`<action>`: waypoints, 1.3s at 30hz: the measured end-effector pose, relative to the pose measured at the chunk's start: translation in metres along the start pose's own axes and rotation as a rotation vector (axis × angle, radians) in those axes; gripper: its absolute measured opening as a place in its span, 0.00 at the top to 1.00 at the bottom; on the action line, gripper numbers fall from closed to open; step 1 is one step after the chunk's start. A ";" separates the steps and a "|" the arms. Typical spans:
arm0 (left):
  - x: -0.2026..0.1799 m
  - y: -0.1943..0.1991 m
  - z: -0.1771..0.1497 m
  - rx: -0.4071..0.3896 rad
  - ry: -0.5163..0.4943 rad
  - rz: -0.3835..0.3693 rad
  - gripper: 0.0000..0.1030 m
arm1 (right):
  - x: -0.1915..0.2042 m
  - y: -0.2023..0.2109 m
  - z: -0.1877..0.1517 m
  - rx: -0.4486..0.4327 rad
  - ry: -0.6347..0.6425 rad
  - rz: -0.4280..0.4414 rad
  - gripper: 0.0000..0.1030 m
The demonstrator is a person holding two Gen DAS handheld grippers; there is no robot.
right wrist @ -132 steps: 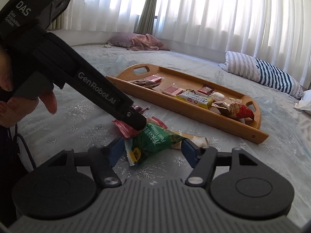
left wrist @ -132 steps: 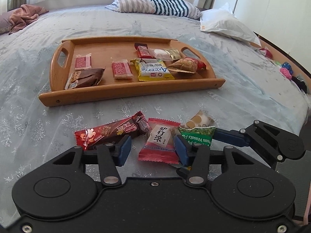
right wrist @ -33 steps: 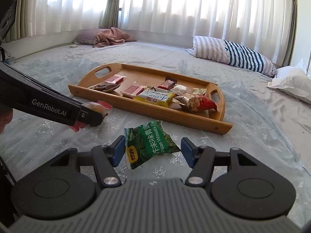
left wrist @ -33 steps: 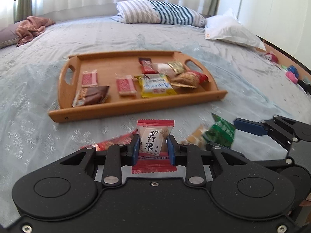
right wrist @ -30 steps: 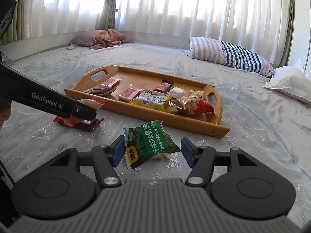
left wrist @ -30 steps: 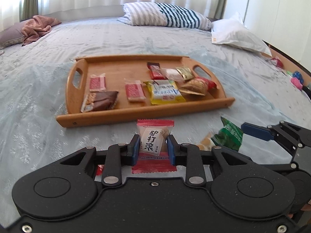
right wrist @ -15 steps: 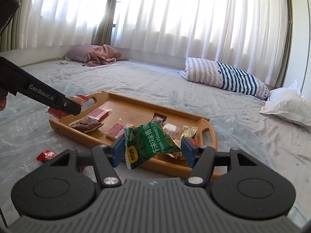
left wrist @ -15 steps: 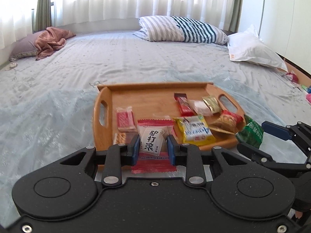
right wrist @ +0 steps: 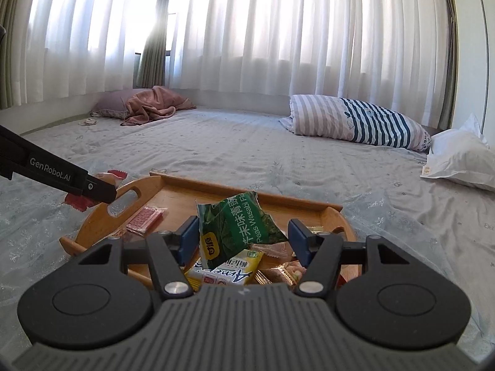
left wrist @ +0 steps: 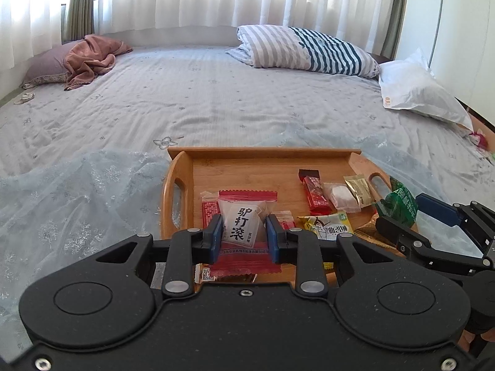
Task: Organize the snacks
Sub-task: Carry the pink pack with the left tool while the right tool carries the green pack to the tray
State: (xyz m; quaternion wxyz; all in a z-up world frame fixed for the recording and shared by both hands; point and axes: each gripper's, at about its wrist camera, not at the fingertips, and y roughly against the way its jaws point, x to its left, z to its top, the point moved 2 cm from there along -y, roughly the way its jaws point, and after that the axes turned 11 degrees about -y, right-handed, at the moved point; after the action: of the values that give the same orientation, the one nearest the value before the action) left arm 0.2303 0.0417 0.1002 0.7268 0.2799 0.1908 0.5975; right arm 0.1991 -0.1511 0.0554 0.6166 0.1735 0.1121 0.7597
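I see the bed (left wrist: 216, 99) filling both views, grey sheet, a pale lacy cover under the near part. Striped pillow (left wrist: 306, 51) and white pillow (left wrist: 417, 92) at the far right, pink blanket (left wrist: 89, 58) far left by the curtains.

Wooden tray (left wrist: 263, 157) lies on the cover, right ahead of both tools. On it: a red bar (left wrist: 316, 192), a white sweet (left wrist: 339, 196), a gold sachet (left wrist: 359, 190), a yellow packet (left wrist: 328, 226), a pink wafer pack (right wrist: 144, 219) near the left handle.

My left hand-held gripper (left wrist: 244, 237) is clenched on the red-and-white candy packet (left wrist: 243, 216), blue pads pressing both sides of its middle; the packet stands upright between them, above the tray's near left part. In the right wrist view it shows beside the left handle.

My right hand-held gripper (right wrist: 244, 239) grasps the green wasabi pea bag (right wrist: 238, 225). The left pad touches the bag's edge; the right pad sits just beside the crumpled far corner, contact there unclear. The bag tilts, held above the tray's near right portion, over the yellow packet.
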 end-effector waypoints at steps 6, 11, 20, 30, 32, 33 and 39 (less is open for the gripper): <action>0.010 -0.014 0.013 0.011 0.028 -0.005 0.73 | -0.001 -0.020 0.013 0.040 -0.037 0.016 0.37; 0.014 -0.031 0.028 0.031 0.037 0.004 0.73 | 0.000 -0.041 0.023 0.064 -0.033 0.019 0.37; 0.019 -0.080 0.054 0.079 0.066 -0.023 0.73 | 0.004 -0.089 0.034 0.104 -0.014 0.043 0.37; 0.021 -0.143 0.062 0.152 0.089 -0.034 0.73 | 0.007 -0.142 0.018 0.198 0.003 0.067 0.37; 0.021 -0.152 0.061 0.163 0.095 -0.039 0.73 | 0.006 -0.150 0.015 0.214 0.000 0.067 0.37; 0.021 -0.156 0.061 0.168 0.097 -0.041 0.73 | 0.005 -0.153 0.013 0.221 -0.002 0.071 0.37; 0.018 -0.174 0.058 0.187 0.089 -0.045 0.73 | 0.002 -0.167 0.009 0.245 -0.012 0.074 0.36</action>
State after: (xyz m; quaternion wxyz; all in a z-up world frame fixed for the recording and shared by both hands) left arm 0.4021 0.0269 0.0356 0.7015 0.3156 0.2838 0.5725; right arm 0.3523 -0.1139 -0.0006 0.5631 0.2560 0.1937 0.7615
